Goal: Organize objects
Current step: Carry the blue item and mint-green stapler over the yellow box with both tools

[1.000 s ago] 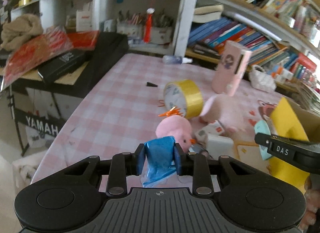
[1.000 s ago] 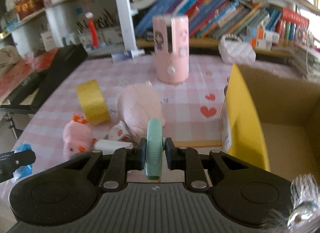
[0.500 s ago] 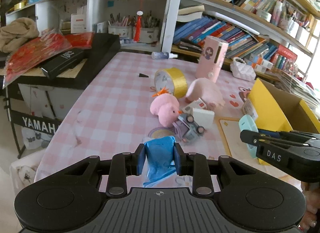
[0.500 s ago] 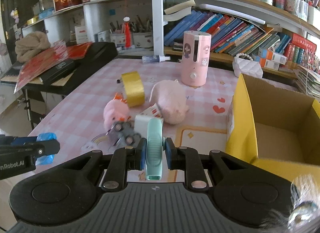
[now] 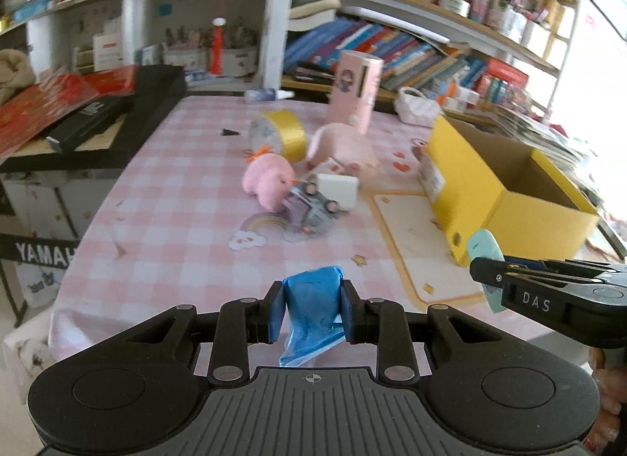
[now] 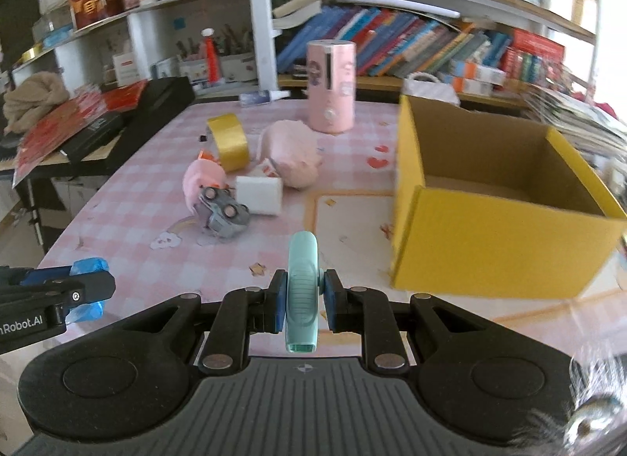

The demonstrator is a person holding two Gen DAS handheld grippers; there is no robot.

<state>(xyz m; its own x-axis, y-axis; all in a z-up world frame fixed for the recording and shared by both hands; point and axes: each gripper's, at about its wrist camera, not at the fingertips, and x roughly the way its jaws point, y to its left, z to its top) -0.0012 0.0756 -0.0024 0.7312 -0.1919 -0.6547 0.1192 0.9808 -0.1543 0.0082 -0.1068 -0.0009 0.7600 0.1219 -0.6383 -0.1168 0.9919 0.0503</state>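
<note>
My left gripper (image 5: pixel 312 313) clamps blue wrapper (image 5: pixel 311 305); right gripper (image 6: pixel 301 301) clamps mint case (image 6: pixel 301 291); only right view shows yellow box (image 6: pixel 493 236) floor.

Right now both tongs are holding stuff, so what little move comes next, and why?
Probably swing the right tongs rightward over the open yellow box. They already grip the teal thing, the box sits just to their right, and it looks empty. The left tongs, holding the blue wad, could follow.

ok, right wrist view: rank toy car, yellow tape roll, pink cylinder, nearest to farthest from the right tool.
1. toy car, overturned, ahead-left of the right tool.
2. yellow tape roll, farther back, left.
3. pink cylinder, upright at the table's far edge, slightly right of centre.
</note>
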